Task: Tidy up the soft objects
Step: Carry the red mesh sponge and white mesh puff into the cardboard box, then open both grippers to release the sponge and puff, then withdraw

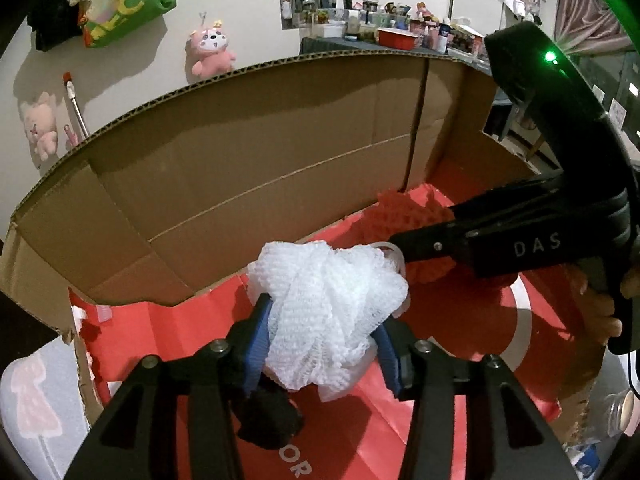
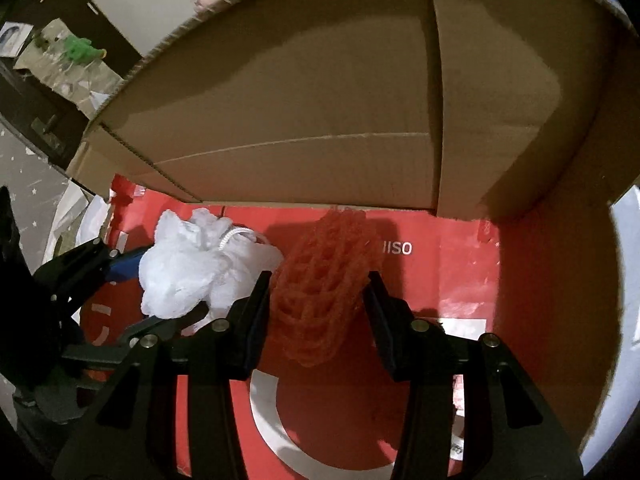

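My left gripper [image 1: 324, 336] is shut on a white mesh bath puff [image 1: 328, 312] inside a cardboard box [image 1: 240, 160] with a red floor. The puff also shows in the right wrist view [image 2: 192, 268], with the left gripper [image 2: 132, 276] around it. My right gripper [image 2: 318, 304] is shut on a red-orange foam net [image 2: 320, 284] just to the right of the puff. In the left wrist view the right gripper [image 1: 400, 240] reaches in from the right, with the red net [image 1: 404, 212] at its tip.
The box's tall cardboard back wall [image 2: 320, 100] stands close behind both grippers. Its red floor [image 2: 540, 280] lies bare to the right. Plush toys [image 1: 210, 52] hang on the wall beyond, and a cluttered table [image 1: 400, 36] stands at the far back.
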Available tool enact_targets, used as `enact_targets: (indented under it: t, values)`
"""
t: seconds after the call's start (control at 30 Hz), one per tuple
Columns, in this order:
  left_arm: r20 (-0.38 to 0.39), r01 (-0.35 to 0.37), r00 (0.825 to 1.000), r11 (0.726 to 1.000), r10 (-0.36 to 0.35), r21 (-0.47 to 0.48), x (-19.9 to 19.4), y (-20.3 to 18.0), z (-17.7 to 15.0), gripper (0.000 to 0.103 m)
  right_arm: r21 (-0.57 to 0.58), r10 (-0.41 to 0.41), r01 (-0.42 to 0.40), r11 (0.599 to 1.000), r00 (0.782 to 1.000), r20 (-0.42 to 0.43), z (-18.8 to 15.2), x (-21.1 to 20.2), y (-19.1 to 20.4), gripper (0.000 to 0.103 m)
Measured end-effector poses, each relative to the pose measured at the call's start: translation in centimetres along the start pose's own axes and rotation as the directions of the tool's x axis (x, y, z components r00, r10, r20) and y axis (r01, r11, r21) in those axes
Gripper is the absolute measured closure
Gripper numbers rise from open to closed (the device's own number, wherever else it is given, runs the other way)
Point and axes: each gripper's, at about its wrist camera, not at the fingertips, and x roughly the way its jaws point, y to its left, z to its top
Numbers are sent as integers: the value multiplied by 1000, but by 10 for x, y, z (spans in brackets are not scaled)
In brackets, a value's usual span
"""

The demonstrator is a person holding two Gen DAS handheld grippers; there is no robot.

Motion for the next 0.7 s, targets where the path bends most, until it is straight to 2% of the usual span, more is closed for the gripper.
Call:
enact_targets:
  t: [0.27, 0.47, 0.7]
  values:
    - [-3, 0, 1000, 1000, 0, -4, 1, 2, 1, 48, 8, -3, 3, 1000, 1000, 4, 0, -6, -4, 54]
    - [-7, -8, 1000, 1000, 8, -5, 0, 1, 0, 44, 5, -40, 40, 999, 999, 5, 1, -7, -1, 52]
    - [-5, -17, 1000, 1000, 17, -15, -3, 0, -1, 36, -20, -99, 99, 995, 995, 2, -2, -10, 3, 40]
